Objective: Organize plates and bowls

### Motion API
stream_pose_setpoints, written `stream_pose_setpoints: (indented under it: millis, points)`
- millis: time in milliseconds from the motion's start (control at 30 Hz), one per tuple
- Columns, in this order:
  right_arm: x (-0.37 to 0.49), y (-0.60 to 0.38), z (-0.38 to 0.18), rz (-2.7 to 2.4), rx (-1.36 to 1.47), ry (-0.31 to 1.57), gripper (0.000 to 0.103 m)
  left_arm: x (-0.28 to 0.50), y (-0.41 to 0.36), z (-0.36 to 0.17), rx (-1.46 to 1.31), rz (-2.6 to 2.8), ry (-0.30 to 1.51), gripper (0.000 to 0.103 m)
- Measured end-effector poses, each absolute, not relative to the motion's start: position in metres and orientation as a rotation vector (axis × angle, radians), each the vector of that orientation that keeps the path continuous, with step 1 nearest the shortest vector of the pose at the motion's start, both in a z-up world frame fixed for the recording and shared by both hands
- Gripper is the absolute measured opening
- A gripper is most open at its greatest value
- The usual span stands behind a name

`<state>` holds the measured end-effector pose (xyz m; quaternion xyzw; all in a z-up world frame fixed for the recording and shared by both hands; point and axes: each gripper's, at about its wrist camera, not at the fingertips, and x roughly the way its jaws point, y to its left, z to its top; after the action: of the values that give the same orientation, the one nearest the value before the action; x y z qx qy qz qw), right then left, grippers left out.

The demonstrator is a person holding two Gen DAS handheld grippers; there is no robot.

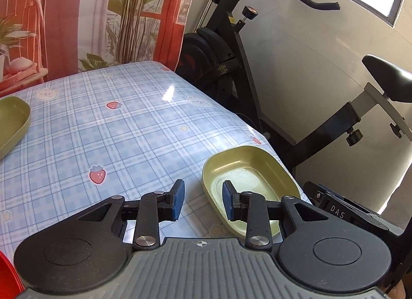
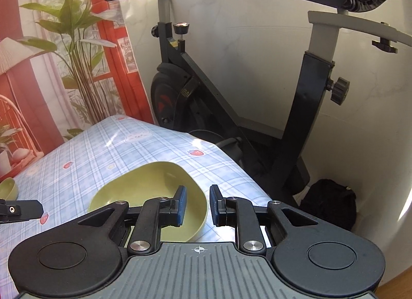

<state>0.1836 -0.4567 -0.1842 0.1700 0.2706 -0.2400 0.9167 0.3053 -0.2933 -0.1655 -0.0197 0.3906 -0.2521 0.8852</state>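
In the left wrist view, the left gripper [image 1: 203, 200] hung over the plaid worktop [image 1: 116, 129] with its jaws apart and empty. A green dish [image 1: 247, 170] lay at the worktop's near right edge; the right jaw stood over its inside and the left jaw over the cloth just left of it. A second green dish [image 1: 11, 121] sat far left. "DAS" showed on the bike [image 1: 337, 212].

In the right wrist view, the right gripper [image 2: 197, 205] was open and empty; the dish [image 2: 144, 191] lay under its left jaw.
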Motion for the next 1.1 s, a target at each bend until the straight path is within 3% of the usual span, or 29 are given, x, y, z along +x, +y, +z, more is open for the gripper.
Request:
stream_pose_setpoints:
  millis: [367, 600, 633, 733, 1100]
  points:
    - [0.207, -0.472, -0.208, -0.456, 0.395, 0.61, 0.019, 0.331, -0.322, -0.21, -0.006, -0.522, 0.934, 0.034]
    - [0.205, -0.472, -0.212, -0.464, 0.401, 0.631, 0.009, 0.335, -0.321, -0.224, -0.039, -0.579, 1.0, 0.034]
    - [0.205, -0.472, -0.213, -0.465, 0.403, 0.635, 0.008, 0.335, -0.321, -0.224, -0.037, -0.586, 0.995, 0.033]
    - [0.206, -0.47, -0.214, -0.47, 0.402, 0.641, 0.005, 0.332, -0.318, -0.225, -0.041, -0.617, 0.973, 0.015]
    - [0.188, -0.436, -0.18, -0.434, 0.463, 0.612, 0.005, 0.309, -0.274, -0.179, -0.068, -0.595, 0.916, 0.015]
